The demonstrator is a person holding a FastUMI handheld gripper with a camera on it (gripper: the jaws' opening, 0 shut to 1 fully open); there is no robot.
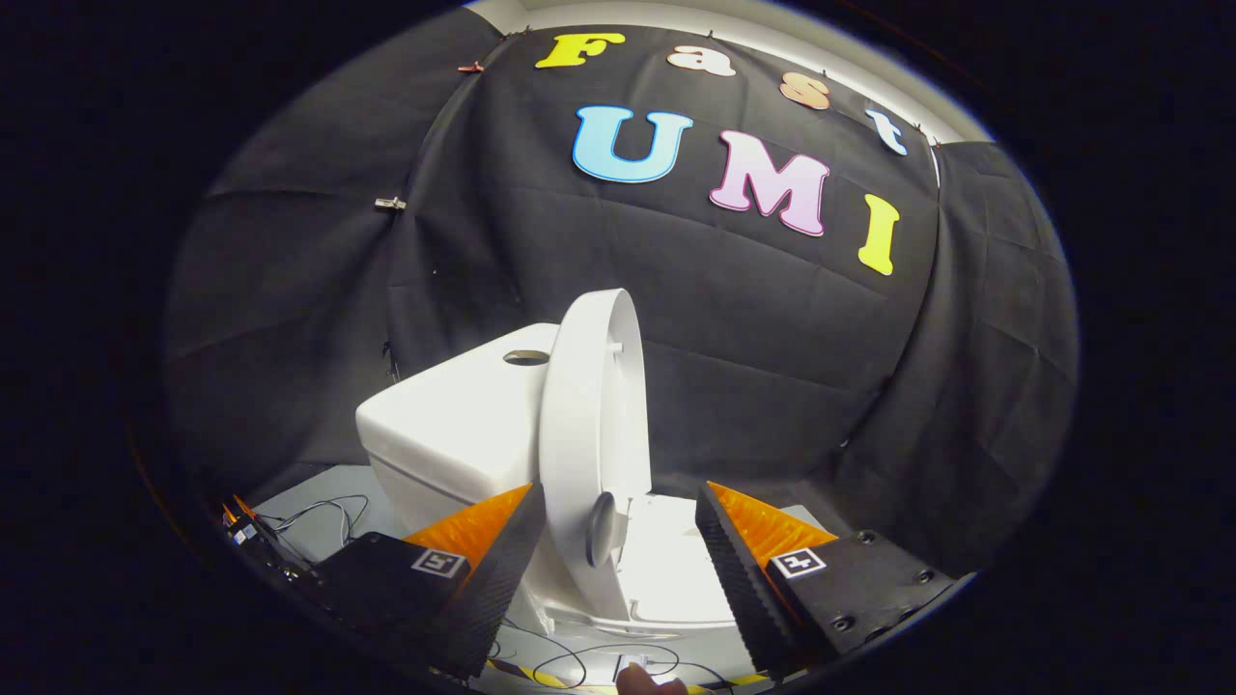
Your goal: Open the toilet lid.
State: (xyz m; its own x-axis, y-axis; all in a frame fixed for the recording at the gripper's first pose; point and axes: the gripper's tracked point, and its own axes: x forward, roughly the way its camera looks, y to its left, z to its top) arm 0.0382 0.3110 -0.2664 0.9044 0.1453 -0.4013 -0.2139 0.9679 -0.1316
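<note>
The white toilet lid (591,425) stands raised, nearly upright, leaning toward the white cistern (454,425) behind it. Its lower edge and a round bumper (601,529) sit between my two fingers. My gripper (618,507) is open, its black ribbed pads wide apart: the left finger (502,555) sits close beside the lid's outer face, and the right finger (739,565) stands apart over the seat. The toilet seat and bowl rim (666,569) lie flat just ahead of the fingers. Neither pad presses on the lid.
Black cloth walls close in behind and to the sides of the toilet. Loose cables (328,512) lie on the pale floor left of the cistern, and more wires (579,661) run below the bowl. A fingertip (649,683) shows beneath the fingers.
</note>
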